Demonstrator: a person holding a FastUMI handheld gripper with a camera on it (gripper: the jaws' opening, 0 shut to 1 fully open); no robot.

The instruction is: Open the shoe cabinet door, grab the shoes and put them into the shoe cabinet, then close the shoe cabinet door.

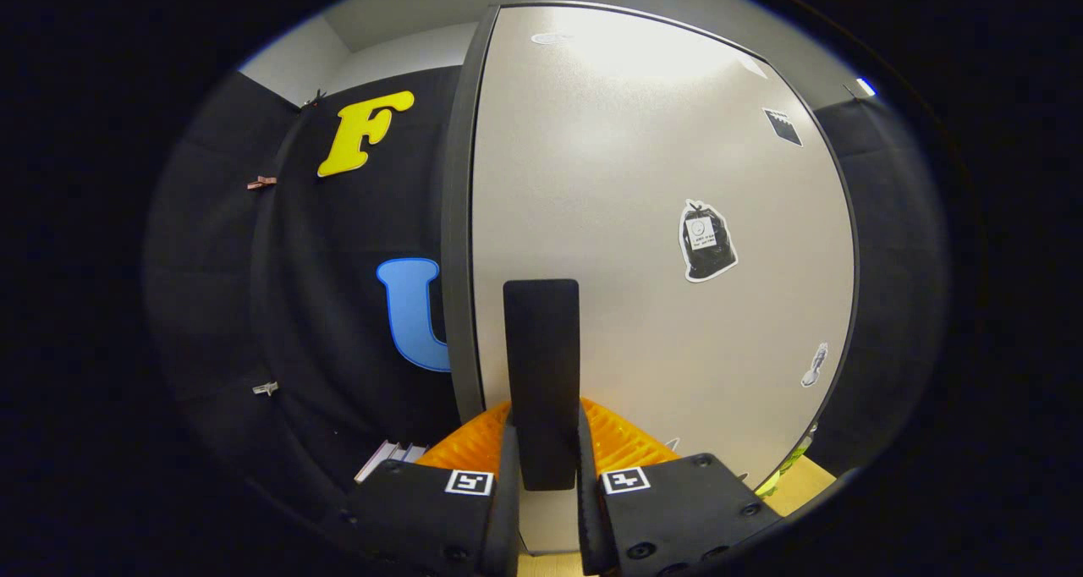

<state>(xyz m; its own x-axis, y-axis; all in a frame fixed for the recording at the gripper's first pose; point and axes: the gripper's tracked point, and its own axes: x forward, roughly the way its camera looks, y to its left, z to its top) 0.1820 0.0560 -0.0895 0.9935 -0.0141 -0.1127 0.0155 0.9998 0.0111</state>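
Pinching the black door handle (541, 374) between both fingers of the gripper (544, 475); rigid cabinet door (643, 179), likely swinging stiffly.

Black cloth booth wall (338, 306) behind, pale ceiling (406, 19) above, clips (261, 183) pinned to cloth, light wooden floor (804, 484) below.

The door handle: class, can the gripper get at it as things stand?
Probably yes. The dark upright handle on the pale cabinet door already stands between the jaws of the gripper, which sit close on both sides; nothing blocks it, though firm contact is unclear.
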